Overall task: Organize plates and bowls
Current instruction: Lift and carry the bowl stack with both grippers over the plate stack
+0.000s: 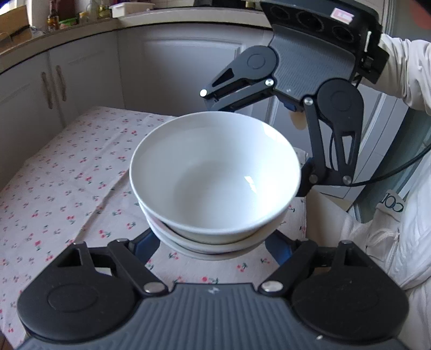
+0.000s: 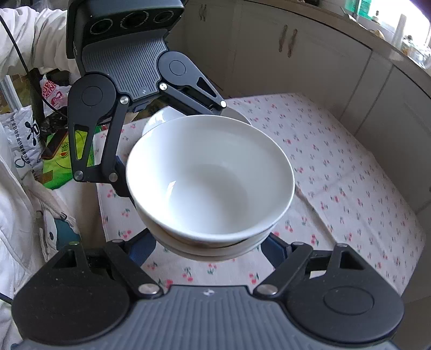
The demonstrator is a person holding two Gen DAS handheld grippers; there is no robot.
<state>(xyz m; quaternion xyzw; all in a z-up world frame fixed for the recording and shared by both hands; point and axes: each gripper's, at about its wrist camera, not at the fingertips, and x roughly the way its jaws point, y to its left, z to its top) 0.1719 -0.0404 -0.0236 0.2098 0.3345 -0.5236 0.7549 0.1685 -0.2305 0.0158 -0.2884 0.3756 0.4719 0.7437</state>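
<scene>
A stack of white bowls (image 1: 215,177) is held above the cherry-print tablecloth (image 1: 67,193). The top bowl is nested in a lower one (image 1: 194,243). My left gripper (image 1: 212,242) is spread wide, its fingers against the lower bowl's sides. My right gripper (image 2: 210,242) holds the same stack (image 2: 210,177) from the opposite side in the same way. Each gripper shows in the other's view, the right one (image 1: 296,113) beyond the bowls. The fingertips are hidden under the bowls. A white plate (image 2: 167,115) lies on the table behind the stack in the right wrist view.
Grey cabinets (image 1: 54,88) run around the table's far sides, with bottles and boxes on the counter (image 1: 62,18). Plastic bags (image 2: 35,129) lie off the table's edge in the right wrist view. The person's white sleeve (image 1: 404,67) is at the right.
</scene>
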